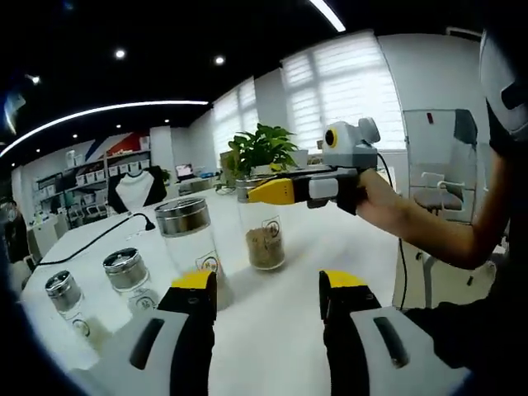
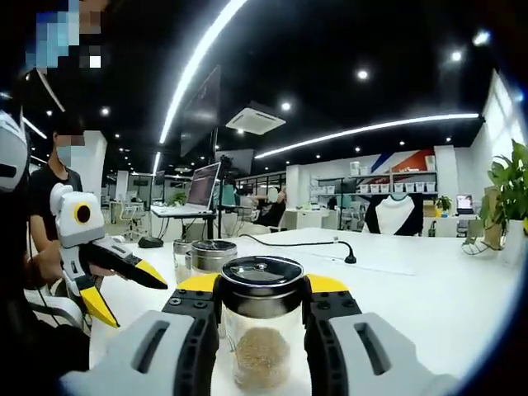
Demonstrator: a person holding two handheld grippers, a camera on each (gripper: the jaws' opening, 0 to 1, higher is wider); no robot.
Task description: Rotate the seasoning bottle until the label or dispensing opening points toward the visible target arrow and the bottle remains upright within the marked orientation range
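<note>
right gripper [image 2: 262, 299] clamps the upright seasoning bottle [image 2: 260, 330] between its jaws; left gripper [image 1: 268, 289] hangs wide open, holding nothing, other jars [image 1: 188, 235] ahead on the white table [image 1: 272, 330].

My left gripper [image 1: 268, 290] had two broad pale-grey jaws, each cut with a dark oval slot and capped by a yellow tip over black padding. My right gripper [image 2: 262, 290] was built the same: grey jaws, dark slots, black blocks with small screws, yellow caps. Seen across the table, its fingers [image 1: 272, 191] ran long and yellow from a grey-and-black body. I wore a black short sleeve [image 1: 499, 124]
</note>
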